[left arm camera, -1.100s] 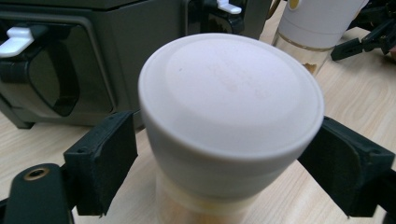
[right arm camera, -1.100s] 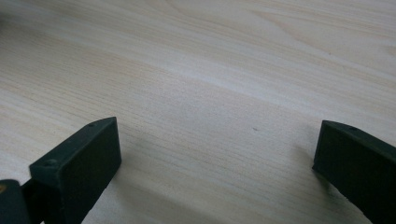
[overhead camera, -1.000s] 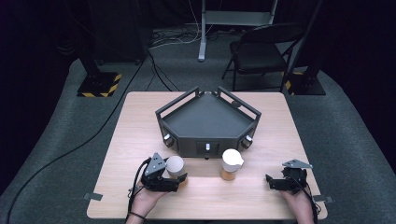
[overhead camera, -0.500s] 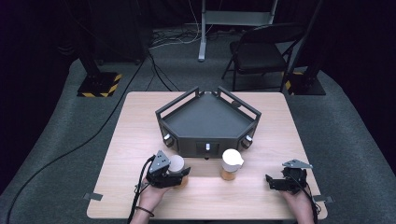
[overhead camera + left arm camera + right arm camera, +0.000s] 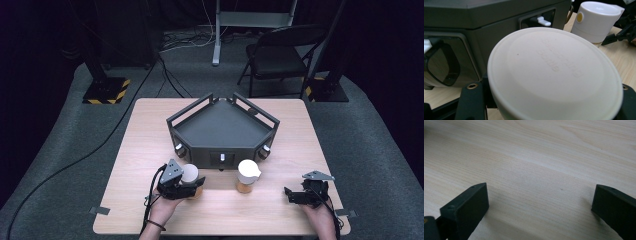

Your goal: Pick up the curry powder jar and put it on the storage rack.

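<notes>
Two white-lidded containers sit at the lower centre of the high view, both in front of the dark angular tray box (image 5: 222, 131) on the wooden table (image 5: 145, 130). Left gripper (image 5: 186, 186) has just been closing and its jaws now pinch the left jar (image 5: 189, 174) by its body under the lid. In the left gripper view the round lid (image 5: 554, 72) takes up the middle, with faint embossed lettering too soft to read, and the jaws stand on both sides below it.

Second container (image 5: 248, 173), white top with a small pour lip and a brownish base, stands free to the right of the held jar, near it but not touching. Also seen at upper right in the left gripper view (image 5: 596, 21), with a yellow dot on its side.

Right gripper (image 5: 295, 196) rests at lower right of the high view, well apart from both containers. Its jaws are spread wide over bare wood in the right gripper view, nothing between them.

Handling guess: jar looks like rigid, light, smooth plastic, so likely slippery. Best hold is on the body below the lid rim, which would stop it sliding down. Lid may be loose, so keep it upright. Contents unknown.
</notes>
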The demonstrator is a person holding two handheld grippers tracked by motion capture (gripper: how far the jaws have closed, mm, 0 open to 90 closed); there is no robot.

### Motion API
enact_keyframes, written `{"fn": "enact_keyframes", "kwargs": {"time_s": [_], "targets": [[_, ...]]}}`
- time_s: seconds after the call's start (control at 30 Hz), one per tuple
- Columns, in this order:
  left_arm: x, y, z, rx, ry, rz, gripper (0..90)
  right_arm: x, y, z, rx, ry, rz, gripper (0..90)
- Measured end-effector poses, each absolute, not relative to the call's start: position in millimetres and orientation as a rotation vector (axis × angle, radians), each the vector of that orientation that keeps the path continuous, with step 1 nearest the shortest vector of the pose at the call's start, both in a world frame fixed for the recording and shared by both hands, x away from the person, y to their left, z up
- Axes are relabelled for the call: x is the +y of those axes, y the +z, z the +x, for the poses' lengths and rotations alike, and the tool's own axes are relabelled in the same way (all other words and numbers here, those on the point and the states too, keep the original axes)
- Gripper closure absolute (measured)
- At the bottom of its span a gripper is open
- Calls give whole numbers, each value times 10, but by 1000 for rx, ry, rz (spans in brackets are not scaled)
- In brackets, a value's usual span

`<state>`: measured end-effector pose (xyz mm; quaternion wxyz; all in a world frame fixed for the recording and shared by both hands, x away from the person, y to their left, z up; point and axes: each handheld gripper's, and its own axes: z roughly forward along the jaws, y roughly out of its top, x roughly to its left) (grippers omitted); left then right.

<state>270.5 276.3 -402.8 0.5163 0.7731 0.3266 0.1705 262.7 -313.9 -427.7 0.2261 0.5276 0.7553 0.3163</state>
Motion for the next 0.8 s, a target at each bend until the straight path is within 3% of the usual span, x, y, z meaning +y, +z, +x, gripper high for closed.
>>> {"fn": "enact_keyframes", "kwargs": {"time_s": [0.8], "targets": [[2867,-3452,2819,710,413,1820,334,-3140,-4277,2628,2084,873,1454,0]]}}
